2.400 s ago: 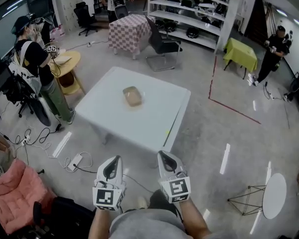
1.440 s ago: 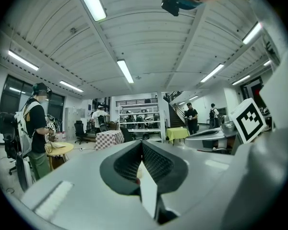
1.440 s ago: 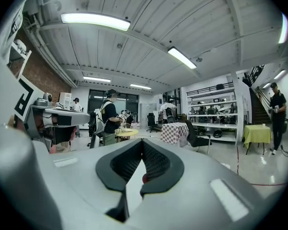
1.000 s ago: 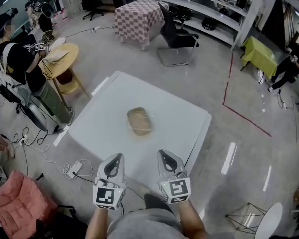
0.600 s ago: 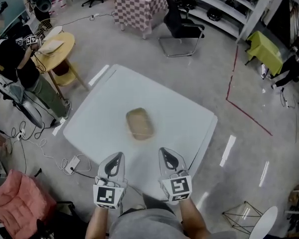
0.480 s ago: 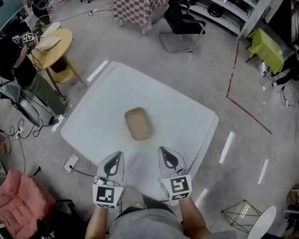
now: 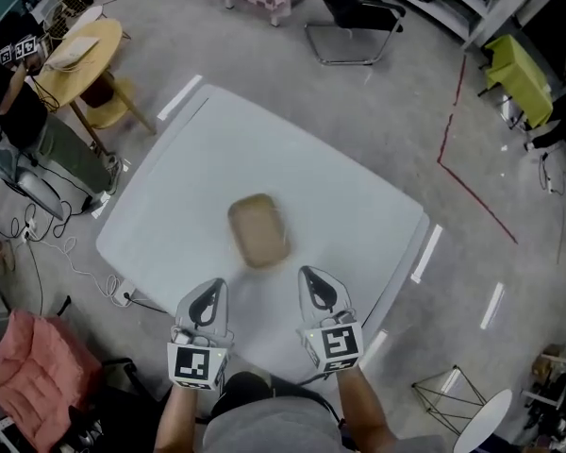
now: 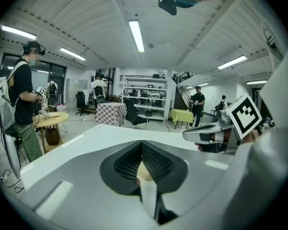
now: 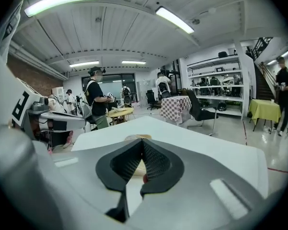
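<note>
On the white table [image 7: 349, 206], near its middle, a tan rounded object [image 7: 258, 230] is seen lying flat, with bare tabletop on every side of it. Both grippers are held over the table's near edge, side by side and apart from each other, with their tips turned toward the far side. The left gripper [image 7: 210, 295] is placed near and slightly left of the object, without touching it; the right gripper [image 7: 313, 283] is placed near and slightly right of it, also clear of it.

From the left gripper view, the left jaws are found clenched: the ribbed pads [image 8: 156, 163] are pressed together along one line and nothing is gripped. A sliver of the tan object is glimpsed through the small gap under the pads. From the right gripper view, the right jaws are likewise found pressed together and empty, and the object is seen on the table just beyond their tips.

Around the table, a round wooden table [image 7: 75, 45] is seen at the far left with a person [image 7: 24, 111] beside it. A pink cushion [image 7: 33, 366] is seen on the floor at the near left, a black chair [image 7: 358, 3] at the far side, a yellow-green covered table [image 7: 519, 83] at the far right, and a red line [image 7: 472, 182] marked on the floor to the right.
</note>
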`<state>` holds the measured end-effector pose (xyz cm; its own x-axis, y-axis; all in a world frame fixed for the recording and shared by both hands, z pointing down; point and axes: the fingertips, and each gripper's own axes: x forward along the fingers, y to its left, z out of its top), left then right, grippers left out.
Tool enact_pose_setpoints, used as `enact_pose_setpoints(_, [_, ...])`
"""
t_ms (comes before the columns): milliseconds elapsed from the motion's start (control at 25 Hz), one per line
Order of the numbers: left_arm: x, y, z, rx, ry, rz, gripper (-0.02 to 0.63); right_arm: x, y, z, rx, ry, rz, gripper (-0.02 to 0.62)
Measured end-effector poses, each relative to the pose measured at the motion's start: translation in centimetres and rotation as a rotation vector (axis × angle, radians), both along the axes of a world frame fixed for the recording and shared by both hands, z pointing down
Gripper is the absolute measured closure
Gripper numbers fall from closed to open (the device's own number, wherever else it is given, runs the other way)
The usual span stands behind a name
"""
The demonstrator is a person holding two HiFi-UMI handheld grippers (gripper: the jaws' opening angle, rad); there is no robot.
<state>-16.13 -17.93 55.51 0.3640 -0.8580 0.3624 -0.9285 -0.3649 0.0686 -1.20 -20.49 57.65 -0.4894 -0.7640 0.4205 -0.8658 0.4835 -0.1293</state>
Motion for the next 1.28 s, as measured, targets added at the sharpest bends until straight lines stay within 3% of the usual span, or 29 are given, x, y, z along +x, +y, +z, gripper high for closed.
enact_pose_setpoints(560, [0.7,-3.1,4.4,-0.074,0.034,-0.008,0.594,0.9,-3.3,6.4,-0.142,-0.056,0.061,0.589])
enact_pose_setpoints(880, [0.7,-3.8,5.0,-0.092,0.036,-0.005,0.594,0.2,-4.0,8.9,-0.261,-0.175,0.063,0.395])
enact_pose_setpoints(1280, [1.3,-4.1,6.1,-0.117,0.031,0.016,0.594,-0.7,-4.2,10.7,-0.343,-0.274,0.037,0.367])
